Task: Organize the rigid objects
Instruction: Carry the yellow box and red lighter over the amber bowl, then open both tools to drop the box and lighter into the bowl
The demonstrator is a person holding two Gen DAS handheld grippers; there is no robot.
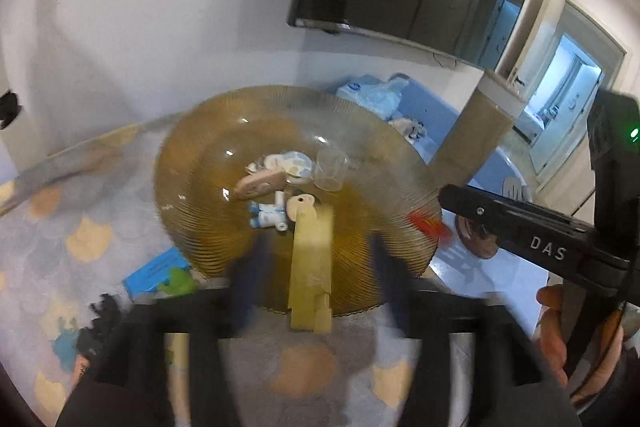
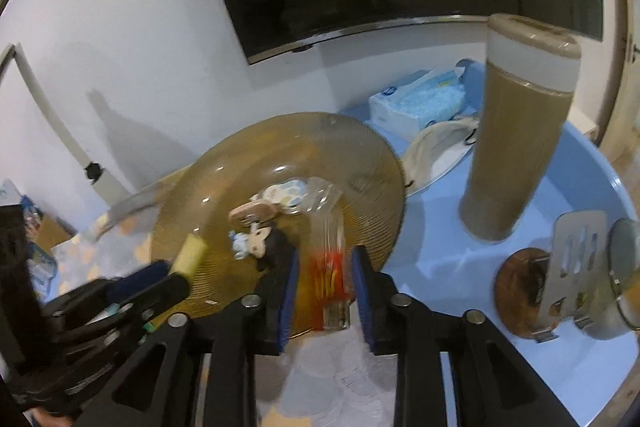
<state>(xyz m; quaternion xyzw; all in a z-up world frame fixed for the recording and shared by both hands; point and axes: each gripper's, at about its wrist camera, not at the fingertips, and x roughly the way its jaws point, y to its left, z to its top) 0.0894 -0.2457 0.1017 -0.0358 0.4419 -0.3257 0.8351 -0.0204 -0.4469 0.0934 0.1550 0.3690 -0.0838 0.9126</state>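
An amber ribbed glass plate holds small pieces: a blue-and-white toy figure, a pink oval piece, a clear cup and a round wooden tag. A flat tan bar lies across the plate's near rim between the blurred fingers of my left gripper, which is open with wide gaps on both sides. My right gripper is open too. A clear case with red contents lies between its blue pads without touching them, at the plate's right edge.
A tall tan tumbler with a white lid stands on the blue table, near a tissue pack, a brown disc and a metal bracket. A blue card lies on the patterned cloth left of the plate.
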